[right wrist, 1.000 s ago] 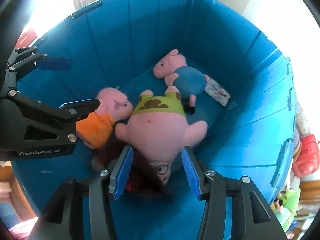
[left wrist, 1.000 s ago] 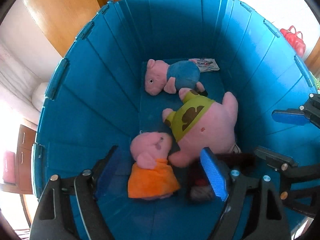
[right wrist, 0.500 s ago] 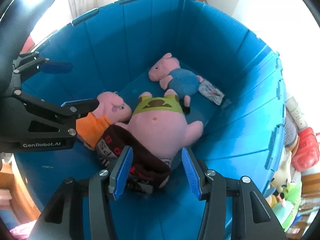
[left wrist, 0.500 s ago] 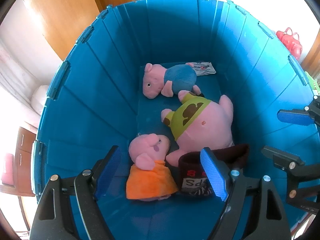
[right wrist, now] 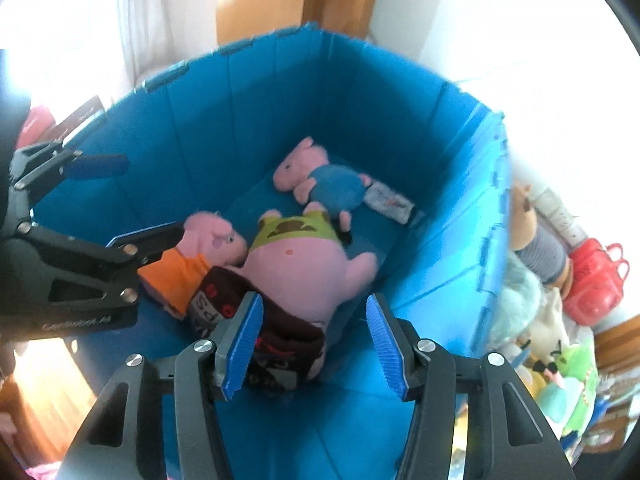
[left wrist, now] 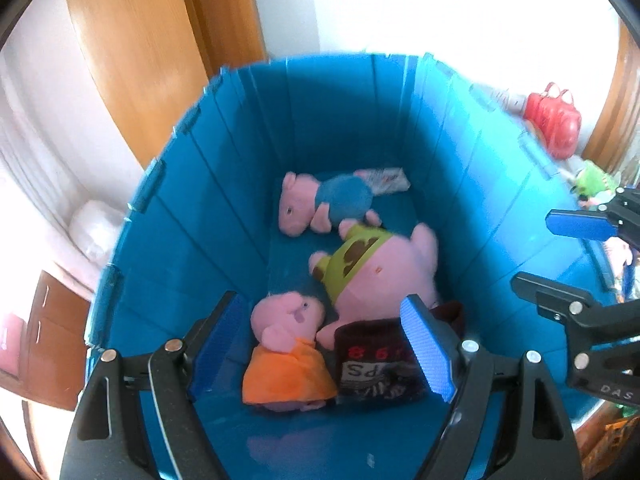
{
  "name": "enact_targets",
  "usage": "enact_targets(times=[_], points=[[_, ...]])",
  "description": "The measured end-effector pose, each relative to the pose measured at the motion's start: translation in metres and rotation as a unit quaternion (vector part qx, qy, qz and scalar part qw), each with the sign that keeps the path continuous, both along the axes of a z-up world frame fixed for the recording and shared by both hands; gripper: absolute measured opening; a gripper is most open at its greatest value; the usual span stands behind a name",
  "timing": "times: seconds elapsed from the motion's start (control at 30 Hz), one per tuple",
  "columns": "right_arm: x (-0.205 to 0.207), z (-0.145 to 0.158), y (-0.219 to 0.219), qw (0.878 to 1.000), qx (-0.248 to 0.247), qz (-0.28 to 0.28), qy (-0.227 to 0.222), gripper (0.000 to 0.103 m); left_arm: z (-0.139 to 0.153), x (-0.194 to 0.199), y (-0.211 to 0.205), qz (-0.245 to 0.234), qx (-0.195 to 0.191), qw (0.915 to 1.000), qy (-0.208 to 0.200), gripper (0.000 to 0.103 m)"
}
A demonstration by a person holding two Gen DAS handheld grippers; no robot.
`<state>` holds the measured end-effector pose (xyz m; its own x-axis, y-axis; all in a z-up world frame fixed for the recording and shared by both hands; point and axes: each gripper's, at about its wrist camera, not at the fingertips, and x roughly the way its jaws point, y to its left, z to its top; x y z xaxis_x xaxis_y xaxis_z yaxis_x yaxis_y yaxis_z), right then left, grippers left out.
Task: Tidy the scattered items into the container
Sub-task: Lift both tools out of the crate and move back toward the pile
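- The left gripper (left wrist: 324, 352) hovered over the blue container (left wrist: 224, 184), fingers spread wide, holding nothing; judged best lifted straight up, clear of the rim.
- The pig in orange (left wrist: 286, 354), the big pig (left wrist: 376, 272) and the dark sock (left wrist: 376, 364) lay touching on the container's floor.
- The right gripper (right wrist: 314, 344) was likewise wide open and empty.
- The big pig's head was hidden under the sock; the toys (right wrist: 560, 320) outside were blurred.
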<state>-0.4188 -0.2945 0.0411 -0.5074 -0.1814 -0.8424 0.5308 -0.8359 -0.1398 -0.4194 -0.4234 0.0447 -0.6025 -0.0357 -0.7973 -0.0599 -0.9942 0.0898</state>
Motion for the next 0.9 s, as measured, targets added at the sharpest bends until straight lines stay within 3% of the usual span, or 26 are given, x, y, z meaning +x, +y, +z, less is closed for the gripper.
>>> enact_targets(times=[0.1,0.33,0.5,0.57,0.6,0.63,0.9], points=[[0.022,0.015,0.016,0.999,-0.020,-0.019,0.039,0.064,0.016,0.025,0.007,-0.007,0.011,0.9990,0.043,0.081],[0.077,0.034,0.061,0.988,-0.072,-0.080,0.115,0.083,0.022,0.065,0.043,-0.053,0.024,0.9932,0.101,0.081],[0.110,0.036,0.098,0.975,-0.099,-0.133,0.150,0.085,0.027,0.094,0.068,-0.086,0.033,0.9856,0.142,0.082],[0.125,0.036,0.119,0.968,-0.115,-0.157,0.159,0.088,0.029,0.105,0.078,-0.099,0.037,0.9817,0.158,0.090],[0.130,0.036,0.129,0.965,-0.117,-0.169,0.161,0.096,0.029,0.109,0.086,-0.110,0.038,0.9801,0.161,0.099],[0.134,0.035,0.138,0.963,-0.118,-0.180,0.162,0.103,0.029,0.112,0.093,-0.120,0.040,0.9783,0.164,0.101],[0.173,0.028,0.220,0.941,-0.123,-0.263,0.176,0.103,0.032,0.135,0.159,-0.175,0.060,0.9689,0.164,0.101]])
